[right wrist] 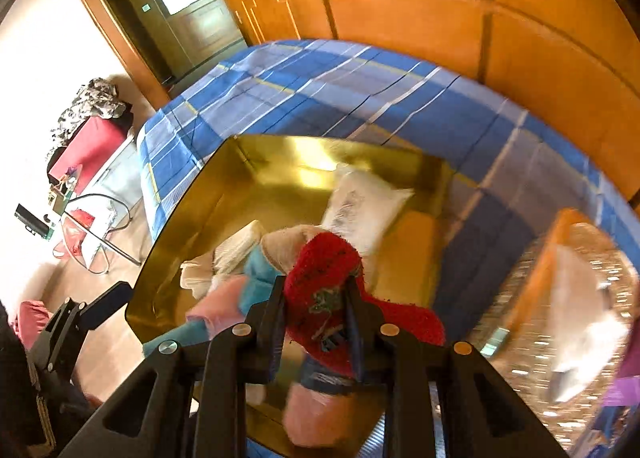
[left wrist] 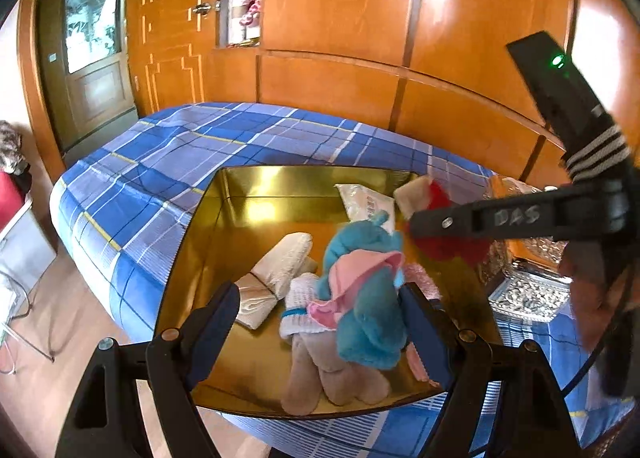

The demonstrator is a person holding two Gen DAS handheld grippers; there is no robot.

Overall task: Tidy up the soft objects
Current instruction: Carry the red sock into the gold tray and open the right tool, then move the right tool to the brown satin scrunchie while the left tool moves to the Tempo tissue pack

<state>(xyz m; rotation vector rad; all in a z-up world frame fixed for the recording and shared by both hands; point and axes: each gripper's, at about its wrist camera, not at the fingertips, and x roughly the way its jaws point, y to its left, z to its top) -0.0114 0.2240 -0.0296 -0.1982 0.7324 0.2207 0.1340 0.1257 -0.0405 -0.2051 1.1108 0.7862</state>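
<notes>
A gold box (left wrist: 224,217) (right wrist: 192,217) lies open on the blue plaid bed. Inside it are a teal plush toy (left wrist: 368,322) with a pink hat, rolled white towels (left wrist: 280,266), a beige cloth (left wrist: 320,374) and a white packet (left wrist: 368,201) (right wrist: 360,201). My left gripper (left wrist: 320,324) hangs open over the box's near side; the plush shows between its fingers, close to the right one, and no pad presses on it. My right gripper (right wrist: 316,286) (left wrist: 416,225) is shut on a red fuzzy cloth (right wrist: 320,266) (left wrist: 452,248) above the box's right part.
A glittery silver box (left wrist: 528,294) (right wrist: 560,298) sits on the bed right of the gold one. Wooden wardrobe panels (left wrist: 400,17) rise behind the bed. The floor (left wrist: 52,318), a door (left wrist: 92,57) and a glass table with clutter (right wrist: 92,213) are to the left.
</notes>
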